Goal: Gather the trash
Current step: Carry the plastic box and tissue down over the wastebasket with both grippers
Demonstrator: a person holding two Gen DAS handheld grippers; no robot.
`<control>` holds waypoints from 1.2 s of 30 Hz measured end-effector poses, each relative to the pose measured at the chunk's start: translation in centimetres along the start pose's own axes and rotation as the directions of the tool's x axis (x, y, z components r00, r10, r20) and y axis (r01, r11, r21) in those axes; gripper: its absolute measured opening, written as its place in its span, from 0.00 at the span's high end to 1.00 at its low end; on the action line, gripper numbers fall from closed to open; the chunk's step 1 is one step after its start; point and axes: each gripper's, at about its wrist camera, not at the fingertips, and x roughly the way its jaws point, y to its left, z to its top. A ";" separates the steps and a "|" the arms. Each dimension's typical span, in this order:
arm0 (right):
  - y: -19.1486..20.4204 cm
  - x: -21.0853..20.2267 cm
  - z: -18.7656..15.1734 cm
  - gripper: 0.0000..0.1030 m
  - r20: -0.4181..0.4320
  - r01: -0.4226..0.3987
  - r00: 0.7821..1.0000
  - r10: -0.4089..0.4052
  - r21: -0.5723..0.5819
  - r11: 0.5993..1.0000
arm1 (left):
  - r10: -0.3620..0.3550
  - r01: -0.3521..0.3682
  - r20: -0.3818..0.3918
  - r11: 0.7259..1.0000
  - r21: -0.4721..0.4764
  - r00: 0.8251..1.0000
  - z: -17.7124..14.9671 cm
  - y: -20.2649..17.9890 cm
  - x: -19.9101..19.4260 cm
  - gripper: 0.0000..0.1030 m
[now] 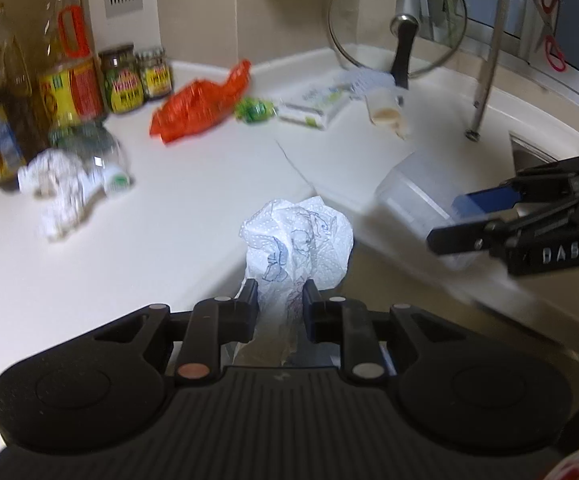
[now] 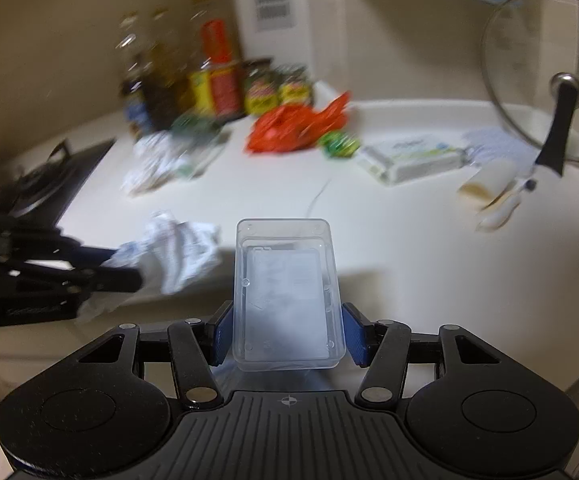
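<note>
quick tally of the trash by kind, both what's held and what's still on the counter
crumpled paper towels: 2 (held one, one by the bottles)
clear plastic tray: 1
orange wrapper: 1
green wrapper: 1
total: 5

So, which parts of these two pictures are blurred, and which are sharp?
Left wrist view: the crumpled paper towel in the left gripper is sharp; the orange bag, the bottles and the right gripper are smeared. Right wrist view: the clear plastic box in the right gripper's jaws is sharp; the counter items behind it are smeared, and the fisheye bends the edges.
</note>
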 end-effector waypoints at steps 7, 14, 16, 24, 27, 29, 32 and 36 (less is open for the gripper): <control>3.6 1.5 -3.8 0.46 -0.105 -0.020 0.994 0.016 -0.041 0.999 | -0.019 0.019 -0.091 1.000 0.004 0.996 -4.1 -0.2 0.7 0.80; 4.3 5.0 -7.1 0.46 -0.222 -0.010 0.975 -0.012 -0.098 0.995 | -0.030 0.037 -0.161 0.999 0.038 0.986 -6.8 0.2 3.2 0.80; 4.3 6.2 -7.9 0.46 -0.259 -0.020 0.966 -0.012 -0.118 0.993 | -0.043 0.051 -0.180 0.998 0.041 0.983 -7.4 0.4 4.1 0.80; 3.8 10.3 -10.1 0.46 -0.340 -0.031 0.939 -0.056 -0.243 0.969 | -0.052 0.079 -0.246 0.992 0.101 0.968 -8.6 0.7 7.4 0.80; 3.2 11.6 -10.6 0.46 -0.359 -0.032 0.931 -0.067 -0.262 0.965 | -0.052 0.084 -0.269 0.991 0.108 0.962 -8.8 0.8 8.7 0.80; 2.9 12.4 -10.9 0.46 -0.368 -0.030 0.927 -0.073 -0.267 0.963 | -0.052 0.087 -0.283 0.990 0.113 0.958 -9.0 0.8 9.5 0.80; 2.7 13.4 -11.1 0.46 -0.384 -0.031 0.920 -0.079 -0.271 0.962 | -0.054 0.095 -0.303 0.988 0.121 0.952 -9.4 0.8 10.6 0.80; 2.2 14.6 -11.6 0.46 -0.413 -0.042 0.908 -0.078 -0.274 0.961 | -0.058 0.107 -0.323 0.985 0.136 0.945 -9.2 0.3 12.1 0.80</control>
